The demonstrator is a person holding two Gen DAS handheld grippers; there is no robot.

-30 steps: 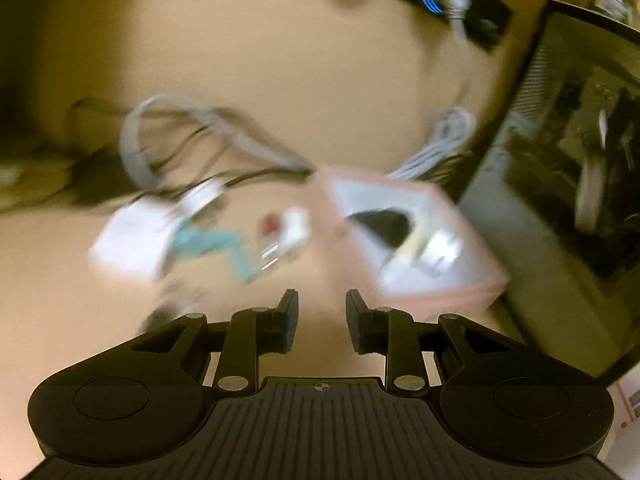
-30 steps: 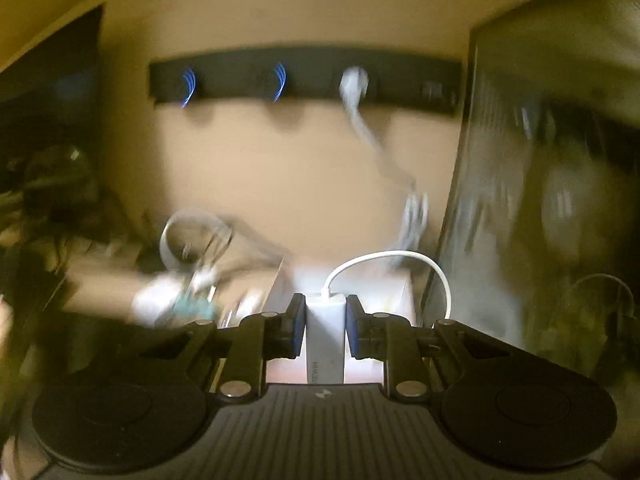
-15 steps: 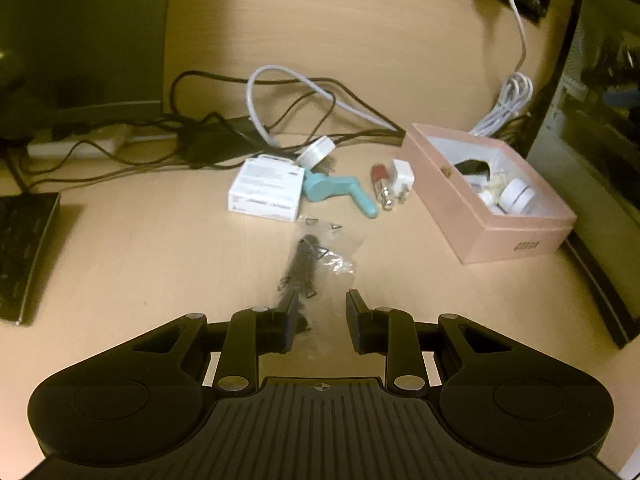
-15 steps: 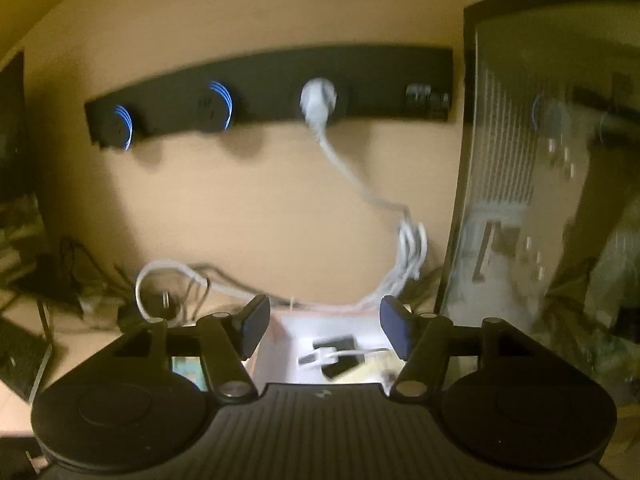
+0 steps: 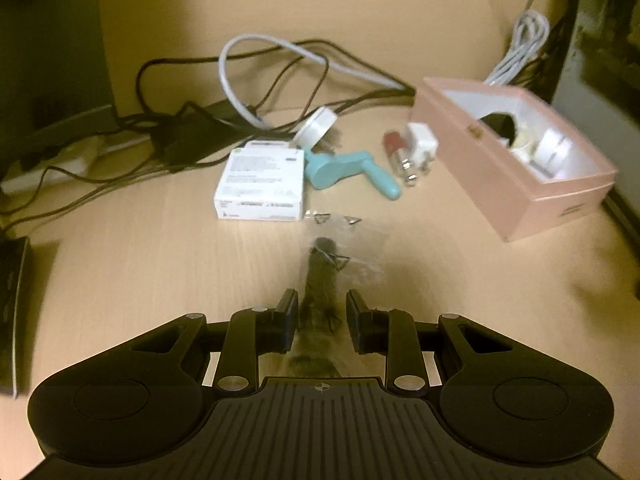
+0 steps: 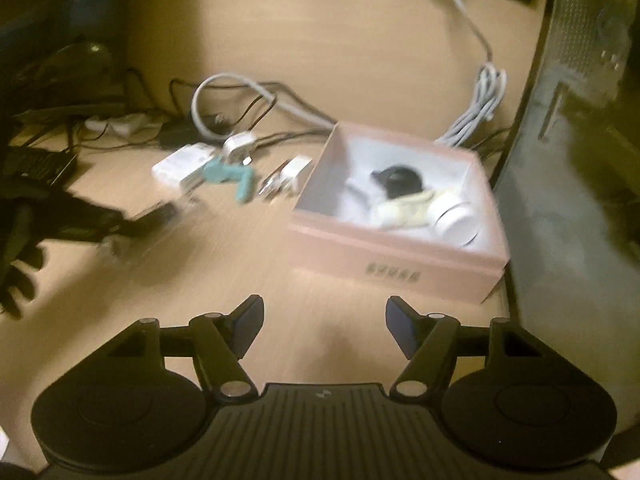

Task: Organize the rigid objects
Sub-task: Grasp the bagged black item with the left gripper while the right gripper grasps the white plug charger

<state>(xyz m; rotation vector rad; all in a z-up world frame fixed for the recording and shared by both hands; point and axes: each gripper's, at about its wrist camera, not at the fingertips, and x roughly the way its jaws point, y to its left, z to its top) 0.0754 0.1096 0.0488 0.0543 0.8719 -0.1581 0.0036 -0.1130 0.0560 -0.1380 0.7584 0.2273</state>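
**A:** How far along is the tidying?

**B:** Partway, I'd judge. The pink box (image 6: 394, 258) already holds a black item, a yellowish piece and a white round thing. Left of the box, out on the desk (image 5: 140, 264), several things are not yet packed: a white plug (image 5: 421, 146) and a small red item (image 5: 394, 142) just beside the box, then a teal handle (image 5: 348, 168), a white round adapter (image 5: 318, 126) and a white carton (image 5: 260, 186) further left.

**A:** Anything closer to the hands?

**B:** A dark thing in a clear bag (image 5: 320, 280), lying on the desk in front of the carton and well left of the box.

**A:** What about the left gripper?

**B:** The left gripper (image 5: 322, 312) points steeply down over that bag. Its jaws stand a little apart, one either side of the near end of the bag, and I see no pad pressing on it. So, not gripped yet.

**A:** And the right one?

**B:** The right gripper (image 6: 325, 330) hangs over bare desk just in front of the box, tilted down toward it. Its jaws have just been opening and now stand wide apart with nothing between them.

**A:** So what remains?

**B:** Likely the bag next, then the loose pieces.
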